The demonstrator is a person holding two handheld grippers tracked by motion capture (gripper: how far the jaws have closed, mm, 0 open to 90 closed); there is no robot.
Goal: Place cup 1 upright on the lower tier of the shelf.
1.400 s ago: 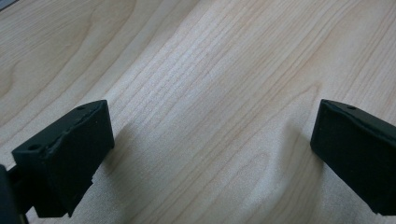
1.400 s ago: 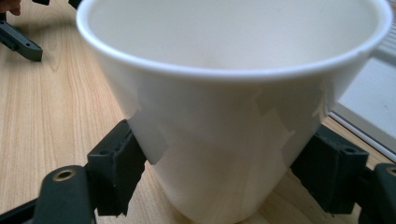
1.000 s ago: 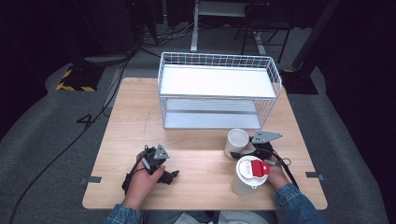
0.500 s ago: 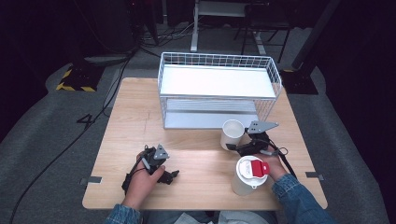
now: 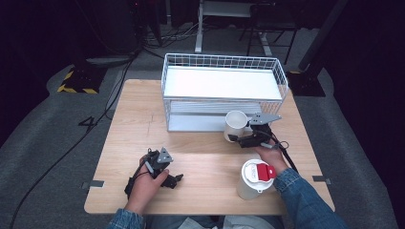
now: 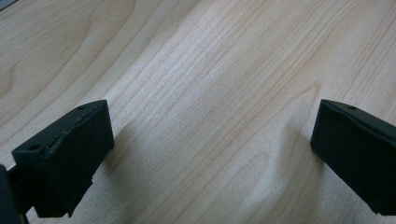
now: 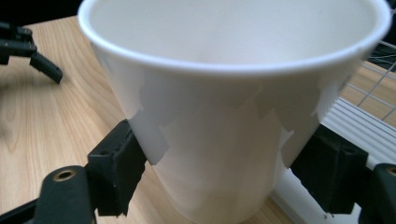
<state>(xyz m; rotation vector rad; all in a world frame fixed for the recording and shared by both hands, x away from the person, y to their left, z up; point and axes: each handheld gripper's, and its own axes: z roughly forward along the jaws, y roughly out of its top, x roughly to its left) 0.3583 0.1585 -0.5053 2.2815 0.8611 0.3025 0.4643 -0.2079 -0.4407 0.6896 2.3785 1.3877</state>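
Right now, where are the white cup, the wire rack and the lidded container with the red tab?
white cup (image 7: 224, 154), right gripper view, on its side wall.
wire rack (image 5: 224, 59), high view, on its back rim.
lidded container (image 5: 247, 191), high view, on its white side wall.

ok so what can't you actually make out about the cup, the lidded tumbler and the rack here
- White cup: its base, cut off by the right gripper view's bottom edge.
- Lidded tumbler: its far side, hidden by the person's right hand in the high view.
- Wire rack: lower shelf contents, hidden by the white top tray.
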